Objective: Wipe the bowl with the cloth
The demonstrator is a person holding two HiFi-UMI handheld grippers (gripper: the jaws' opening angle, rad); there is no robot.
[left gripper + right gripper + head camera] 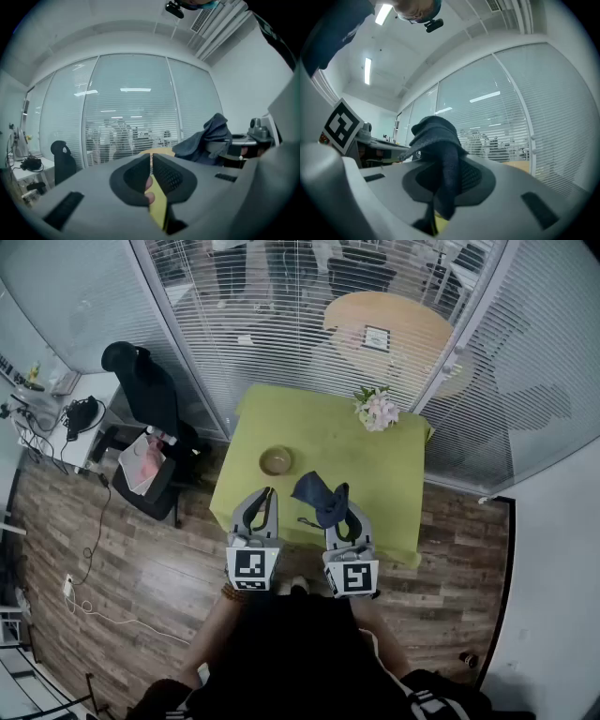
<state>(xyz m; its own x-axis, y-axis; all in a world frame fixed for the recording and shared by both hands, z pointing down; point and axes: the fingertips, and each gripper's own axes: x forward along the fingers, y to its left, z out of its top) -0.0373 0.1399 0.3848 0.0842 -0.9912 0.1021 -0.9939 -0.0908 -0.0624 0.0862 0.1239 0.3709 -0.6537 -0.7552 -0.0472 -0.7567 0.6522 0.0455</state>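
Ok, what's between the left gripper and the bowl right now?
Nothing: the head view shows only bare green table between the shut left gripper and the bowl. The cloth is off to the side, clamped in the right gripper.

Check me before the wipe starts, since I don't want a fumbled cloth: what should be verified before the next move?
1. Grip on the cloth: ok; the right claw is shut on it.
2. Empty left claw: ok; jaws together, nothing between.
3. Upright bowl on the table: ok.
4. Contact between cloth and bowl: not ok; the cloth hangs to the bowl's right, apart from it.
5. Flowers out of the way: ok; they are at the far corner.
6. Dirt inside the bowl: cannot tell.
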